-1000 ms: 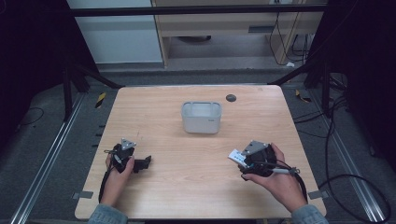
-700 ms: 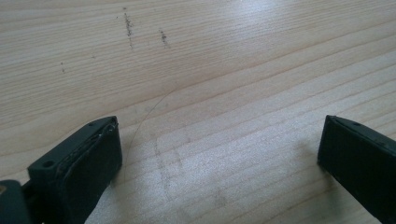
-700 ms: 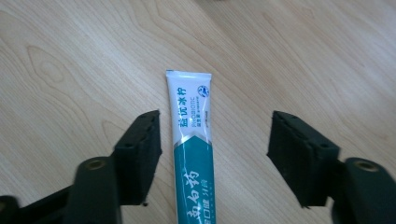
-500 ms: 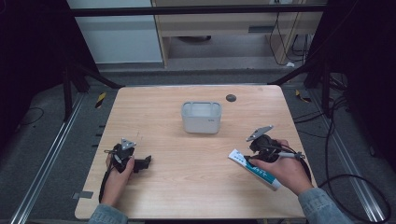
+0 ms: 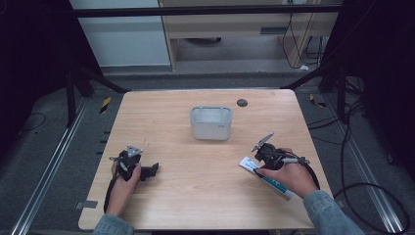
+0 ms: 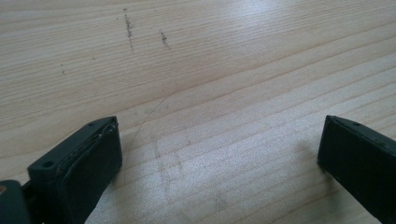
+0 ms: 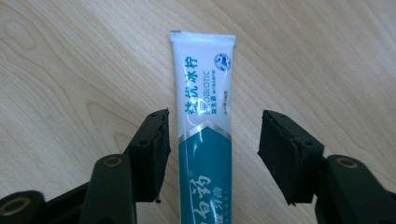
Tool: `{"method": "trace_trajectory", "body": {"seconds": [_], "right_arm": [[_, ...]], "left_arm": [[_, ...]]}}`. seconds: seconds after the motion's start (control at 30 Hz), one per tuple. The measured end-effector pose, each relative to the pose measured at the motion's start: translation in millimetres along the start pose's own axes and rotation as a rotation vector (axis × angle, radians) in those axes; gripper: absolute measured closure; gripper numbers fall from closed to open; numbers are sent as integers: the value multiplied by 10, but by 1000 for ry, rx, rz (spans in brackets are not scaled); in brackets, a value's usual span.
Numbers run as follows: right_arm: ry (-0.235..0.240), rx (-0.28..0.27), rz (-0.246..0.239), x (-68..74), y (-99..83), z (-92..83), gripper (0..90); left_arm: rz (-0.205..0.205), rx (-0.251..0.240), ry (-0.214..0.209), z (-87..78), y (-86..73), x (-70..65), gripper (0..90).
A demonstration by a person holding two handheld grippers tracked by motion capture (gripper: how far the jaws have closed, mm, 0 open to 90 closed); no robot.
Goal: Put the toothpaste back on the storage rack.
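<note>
A white and teal toothpaste tube lies flat on the wooden table, at the right in the high view. My right gripper straddles its middle from above. The jaws, after narrowing, have just been opening a little; the tube lies between them with a gap at the right pad, so nothing is gripped. In the high view that gripper sits over the tube's flat end. My left gripper rests at the table's left, its jaws wide apart over bare wood.
A pale grey open bin stands at the table's middle back. A small dark disc lies behind it near the far edge. Cables trail from the right gripper off the table's right side.
My right hand has shifted to the right and slightly down, uncovering the tube's length on the table. Its jaws stand narrower than a second ago. The left hand has not moved.
</note>
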State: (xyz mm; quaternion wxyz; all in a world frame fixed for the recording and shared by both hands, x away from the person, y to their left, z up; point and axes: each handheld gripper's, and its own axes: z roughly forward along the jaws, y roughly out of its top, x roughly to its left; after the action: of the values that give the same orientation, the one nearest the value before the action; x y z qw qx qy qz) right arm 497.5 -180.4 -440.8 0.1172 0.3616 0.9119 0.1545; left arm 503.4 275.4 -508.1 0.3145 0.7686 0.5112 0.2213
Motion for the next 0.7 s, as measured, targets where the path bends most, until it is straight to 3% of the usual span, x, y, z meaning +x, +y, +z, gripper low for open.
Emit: {"method": "trace_trajectory", "body": {"seconds": [0.23,0.5,0.7], "right_arm": [[30,17,24,-24,10,101,417],[27,55,23,-35,17,214,455],[37,71,33,-45,31,239,405]], "left_arm": [[0,0,0,2,2,0,0],[-3,-2,2,8,6,-6,0],[-2,-2,3,7,6,-6,0]]}}
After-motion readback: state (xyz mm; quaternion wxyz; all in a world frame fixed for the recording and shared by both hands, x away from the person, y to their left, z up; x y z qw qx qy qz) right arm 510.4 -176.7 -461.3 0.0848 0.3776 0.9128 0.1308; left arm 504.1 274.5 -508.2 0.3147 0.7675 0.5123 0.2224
